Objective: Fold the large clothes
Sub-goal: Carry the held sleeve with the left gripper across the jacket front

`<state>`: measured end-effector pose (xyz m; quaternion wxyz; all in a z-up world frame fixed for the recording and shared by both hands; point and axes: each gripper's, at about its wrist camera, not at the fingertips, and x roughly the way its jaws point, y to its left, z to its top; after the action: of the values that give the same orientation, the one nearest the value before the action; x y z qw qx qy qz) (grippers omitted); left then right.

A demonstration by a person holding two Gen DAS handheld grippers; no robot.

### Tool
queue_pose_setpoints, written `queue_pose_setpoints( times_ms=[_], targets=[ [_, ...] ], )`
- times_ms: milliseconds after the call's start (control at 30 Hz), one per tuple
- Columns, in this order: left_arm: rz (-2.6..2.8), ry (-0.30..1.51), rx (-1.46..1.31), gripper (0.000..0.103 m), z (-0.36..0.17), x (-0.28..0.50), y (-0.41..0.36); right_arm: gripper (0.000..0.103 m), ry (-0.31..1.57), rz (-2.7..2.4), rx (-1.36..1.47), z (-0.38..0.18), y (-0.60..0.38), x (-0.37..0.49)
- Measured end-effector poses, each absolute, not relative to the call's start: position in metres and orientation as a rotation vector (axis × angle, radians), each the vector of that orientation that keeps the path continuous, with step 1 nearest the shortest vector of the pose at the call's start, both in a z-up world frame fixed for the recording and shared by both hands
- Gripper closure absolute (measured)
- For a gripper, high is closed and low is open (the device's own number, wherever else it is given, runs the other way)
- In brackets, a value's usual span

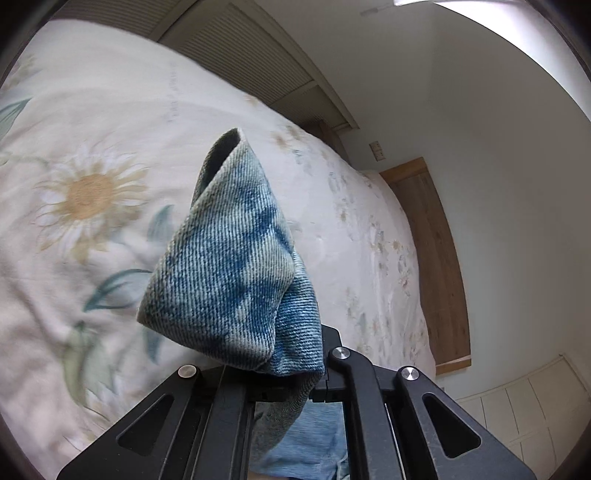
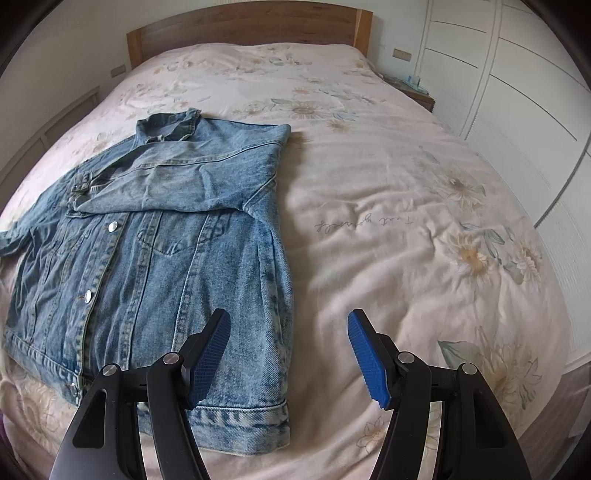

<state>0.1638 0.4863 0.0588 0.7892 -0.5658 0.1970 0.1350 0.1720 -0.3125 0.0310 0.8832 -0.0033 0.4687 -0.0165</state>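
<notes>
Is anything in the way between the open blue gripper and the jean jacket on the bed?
Nothing visible. The right gripper hangs open just over the denim jacket, near its hem, with only air between.

I see the jacket lying on the left half of the bed, collar toward the headboard behind it.

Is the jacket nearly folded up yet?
Partly. One sleeve already lies folded across the jacket on the bed. The left gripper is shut on a bit of denim. The right gripper is open, holding nothing. The other sleeve and the final folds remain.
</notes>
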Motion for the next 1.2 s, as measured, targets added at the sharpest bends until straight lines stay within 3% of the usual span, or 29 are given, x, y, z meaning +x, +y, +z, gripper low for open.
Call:
queue_pose_setpoints(
  times_ms=[367,733,1000,1200],
  targets=[
    [0.108,0.437,-1.099,0.099,0.149,0.223,0.389,0.035,0.947,-0.053,0.091,0.026,-0.358,0.156],
    [-0.159,0.525,-0.903,0.100,0.199,0.337,0.199,0.035,0.938,-0.102,0.227,0.000,-0.415,0.137],
    [-0.383,0.692,-0.775,0.099,0.158,0.379,0.034,0.035,0.958,-0.134,0.270,-0.016,-0.444,0.126],
    [-0.446,0.889,-0.639,0.099,0.080,0.383,-0.059,0.035,0.974,-0.155,0.286,-0.021,-0.459,0.120]
  ],
)
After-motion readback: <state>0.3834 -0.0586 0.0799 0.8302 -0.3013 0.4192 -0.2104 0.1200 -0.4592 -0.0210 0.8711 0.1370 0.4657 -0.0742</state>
